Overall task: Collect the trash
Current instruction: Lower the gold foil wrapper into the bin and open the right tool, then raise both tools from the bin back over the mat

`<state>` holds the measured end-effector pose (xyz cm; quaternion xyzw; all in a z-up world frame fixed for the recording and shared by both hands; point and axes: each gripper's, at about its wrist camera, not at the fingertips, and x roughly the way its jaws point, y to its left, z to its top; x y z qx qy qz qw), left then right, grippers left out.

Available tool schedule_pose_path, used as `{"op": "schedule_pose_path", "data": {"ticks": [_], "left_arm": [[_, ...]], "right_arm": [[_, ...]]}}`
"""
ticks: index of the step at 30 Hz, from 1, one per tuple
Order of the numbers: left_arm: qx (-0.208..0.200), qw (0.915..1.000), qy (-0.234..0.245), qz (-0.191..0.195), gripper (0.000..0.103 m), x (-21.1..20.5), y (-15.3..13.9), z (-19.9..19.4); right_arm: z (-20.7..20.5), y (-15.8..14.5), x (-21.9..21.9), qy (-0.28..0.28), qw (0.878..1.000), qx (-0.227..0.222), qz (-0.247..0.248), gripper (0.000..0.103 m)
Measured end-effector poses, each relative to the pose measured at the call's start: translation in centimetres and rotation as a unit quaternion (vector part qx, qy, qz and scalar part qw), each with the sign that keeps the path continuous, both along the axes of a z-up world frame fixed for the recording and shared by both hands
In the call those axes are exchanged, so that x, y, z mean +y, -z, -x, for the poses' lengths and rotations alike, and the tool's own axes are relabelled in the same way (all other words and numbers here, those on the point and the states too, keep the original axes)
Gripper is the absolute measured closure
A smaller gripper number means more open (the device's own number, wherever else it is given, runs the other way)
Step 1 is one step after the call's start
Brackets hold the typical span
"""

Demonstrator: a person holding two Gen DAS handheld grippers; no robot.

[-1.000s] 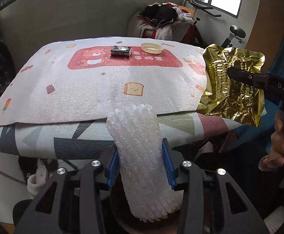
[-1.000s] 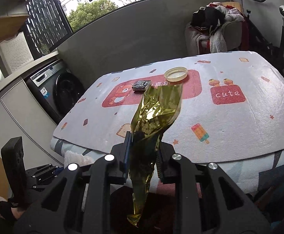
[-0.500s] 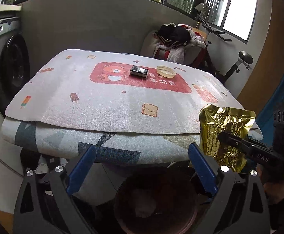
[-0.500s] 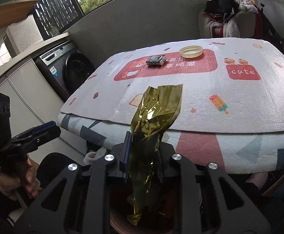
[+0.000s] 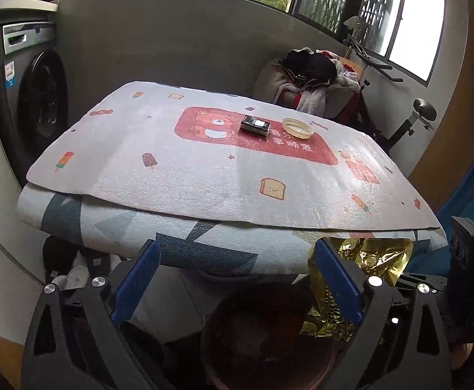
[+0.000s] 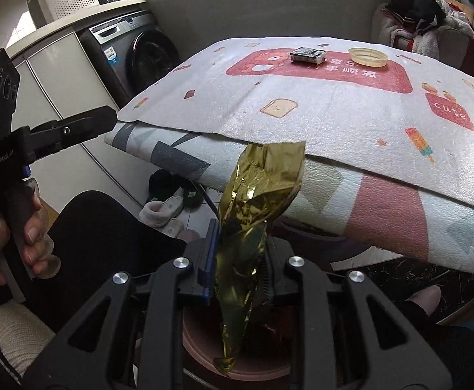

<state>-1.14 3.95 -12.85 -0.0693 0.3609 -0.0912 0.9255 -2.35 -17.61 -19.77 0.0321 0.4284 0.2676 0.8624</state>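
My left gripper [image 5: 235, 247] stands open, its blue pads [image 5: 136, 279] wide apart with nothing between them, over a round brown bin [image 5: 269, 341]. A pale shape lies inside the bin. In the right wrist view my right gripper [image 6: 240, 237] is shut on a crumpled gold foil bag [image 6: 259, 201], whose lower end hangs over the bin's rim [image 6: 204, 347]. The same gold foil bag [image 5: 376, 260] shows at the right of the left wrist view. On the cartoon-print table mat [image 5: 204, 169] lie a small dark packet [image 5: 255, 125] and a yellowish round lid [image 5: 298, 127].
A washing machine [image 5: 38, 97] stands to the left of the table. Behind the table are a chair heaped with clothes [image 5: 311, 74] and an exercise bike [image 5: 412, 120]. Slippers [image 6: 162, 211] lie on the floor under the table's edge. A person's dark-clad leg [image 6: 107, 227] is beside the bin.
The left gripper opened wide and let go of the bubble-wrap piece, which dropped out of its jaws. The right gripper came down from above the table to the bin, gold bag still held.
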Motion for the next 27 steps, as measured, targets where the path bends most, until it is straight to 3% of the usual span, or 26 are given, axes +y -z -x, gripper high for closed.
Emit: {"op": "schedule_pose_path", "data": {"ticks": [7,9,11,14,16,27], "left_arm": [[0.001,1.0000,0.000,-0.007,0.010,-0.1,0.2,0.0],[0.004,0.9999,-0.002,-0.009,0.010,-0.2,0.3,0.0],[0.007,0.9999,-0.006,-0.010,0.010,-0.1,0.5,-0.1],[0.010,0.9998,-0.011,-0.011,0.010,0.2,0.7,-0.2],[0.012,0.9998,-0.014,-0.011,0.010,0.2,0.8,-0.2],[0.017,0.9995,-0.020,-0.018,0.009,0.4,1.2,-0.5]], "right_arm": [[-0.3,0.6,0.2,-0.001,1.000,0.020,0.005,0.074],[-0.2,0.8,0.4,-0.001,1.000,0.022,0.015,0.059],[-0.3,1.0,0.5,0.003,0.999,0.025,0.023,0.034],[-0.4,1.3,0.3,0.013,0.999,0.029,0.028,0.014],[-0.5,1.3,0.1,0.022,0.999,0.026,0.028,0.008],[-1.1,1.1,-1.0,0.056,0.998,0.013,0.035,0.006]]}}
